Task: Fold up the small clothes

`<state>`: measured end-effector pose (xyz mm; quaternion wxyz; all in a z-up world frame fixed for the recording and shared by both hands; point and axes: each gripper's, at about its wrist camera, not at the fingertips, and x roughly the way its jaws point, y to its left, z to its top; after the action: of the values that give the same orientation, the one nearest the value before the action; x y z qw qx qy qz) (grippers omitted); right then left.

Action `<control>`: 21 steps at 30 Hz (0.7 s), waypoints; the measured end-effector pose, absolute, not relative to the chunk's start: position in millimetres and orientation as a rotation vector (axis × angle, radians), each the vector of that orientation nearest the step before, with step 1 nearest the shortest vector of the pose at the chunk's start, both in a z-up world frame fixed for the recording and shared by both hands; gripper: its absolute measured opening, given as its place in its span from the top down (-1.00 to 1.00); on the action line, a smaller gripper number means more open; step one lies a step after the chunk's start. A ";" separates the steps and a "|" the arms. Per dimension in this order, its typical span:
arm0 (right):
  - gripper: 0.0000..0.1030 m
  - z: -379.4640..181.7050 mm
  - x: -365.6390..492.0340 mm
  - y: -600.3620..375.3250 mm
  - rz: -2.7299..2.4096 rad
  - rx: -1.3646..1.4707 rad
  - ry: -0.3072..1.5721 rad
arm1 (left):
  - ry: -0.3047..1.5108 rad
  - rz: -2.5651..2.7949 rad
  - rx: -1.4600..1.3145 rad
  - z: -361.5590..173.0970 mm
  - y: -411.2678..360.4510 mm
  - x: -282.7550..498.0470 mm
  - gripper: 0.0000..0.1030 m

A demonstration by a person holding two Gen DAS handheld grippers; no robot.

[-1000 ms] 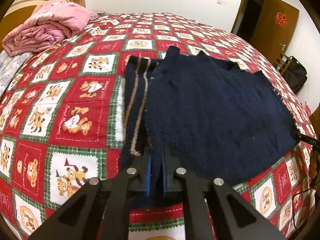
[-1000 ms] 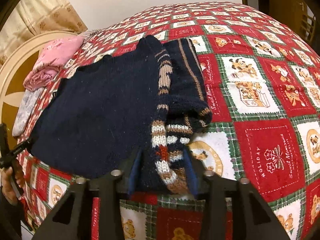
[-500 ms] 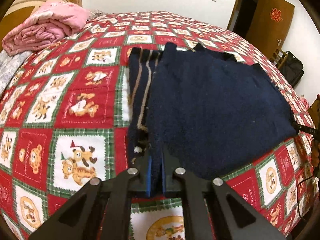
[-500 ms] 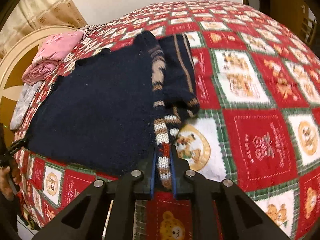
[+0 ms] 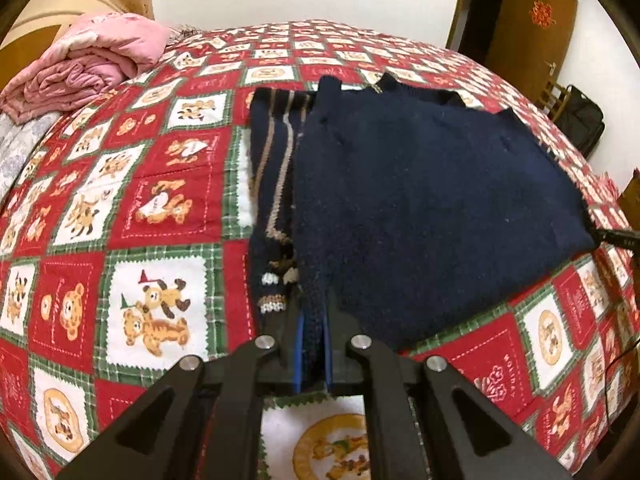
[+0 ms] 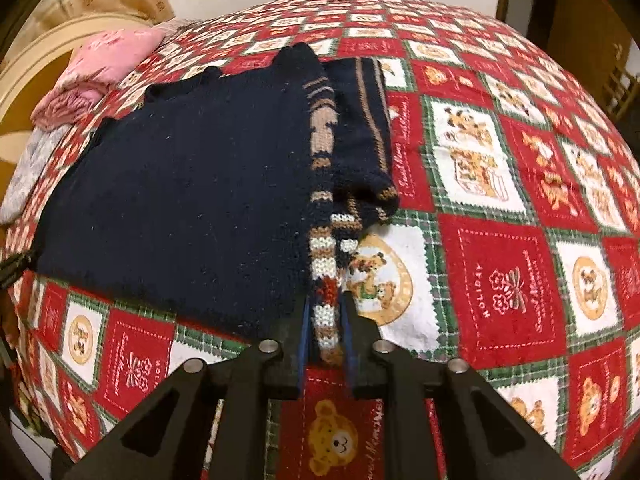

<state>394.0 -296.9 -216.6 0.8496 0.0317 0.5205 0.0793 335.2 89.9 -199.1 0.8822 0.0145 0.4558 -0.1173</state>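
A navy knitted sweater with tan and white stripes lies flat on the bed, its sleeves folded in along the sides. My left gripper is shut on the sweater's near corner at its hem. In the right wrist view the same sweater lies to the left, and my right gripper is shut on its striped edge at the other near corner. Each gripper's tip shows at the far edge of the other's view, the right one and the left one.
The bed has a red, green and white teddy-bear quilt. A folded pink blanket lies at the head end by the headboard. A brown door and a black bag stand beyond the bed.
My right gripper closed on the striped edge. Both grippers have drawn the sweater's near hem back toward me, pulling it flatter.
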 end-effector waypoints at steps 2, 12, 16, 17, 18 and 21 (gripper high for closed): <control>0.64 -215.4 392.7 -295.2 0.162 0.061 1.094 | 0.924 -0.258 0.012 -192.9 92.8 332.0 0.78; 0.29 -205.0 388.2 -294.2 0.116 0.046 1.090 | 0.896 -0.228 0.051 -184.8 96.8 322.9 0.45; 0.11 -198.0 378.5 -295.9 0.074 0.041 1.054 | 0.915 -0.230 0.018 -188.9 105.3 322.9 0.00; 0.11 -195.3 375.2 -296.5 0.067 0.044 1.048 | 0.917 -0.231 0.014 -188.7 106.8 322.6 0.00; 0.11 -192.2 371.9 -297.1 0.059 0.045 1.036 | 0.919 -0.228 0.007 -188.6 109.2 323.2 -0.01; 0.10 -186.1 365.9 -296.7 0.027 0.020 1.011 | 0.911 -0.203 0.002 -189.1 113.0 326.9 -0.12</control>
<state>365.9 -296.7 -186.1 0.8749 0.0097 0.4840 0.0129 326.9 113.0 -189.1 0.8930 0.0011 0.4392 -0.0980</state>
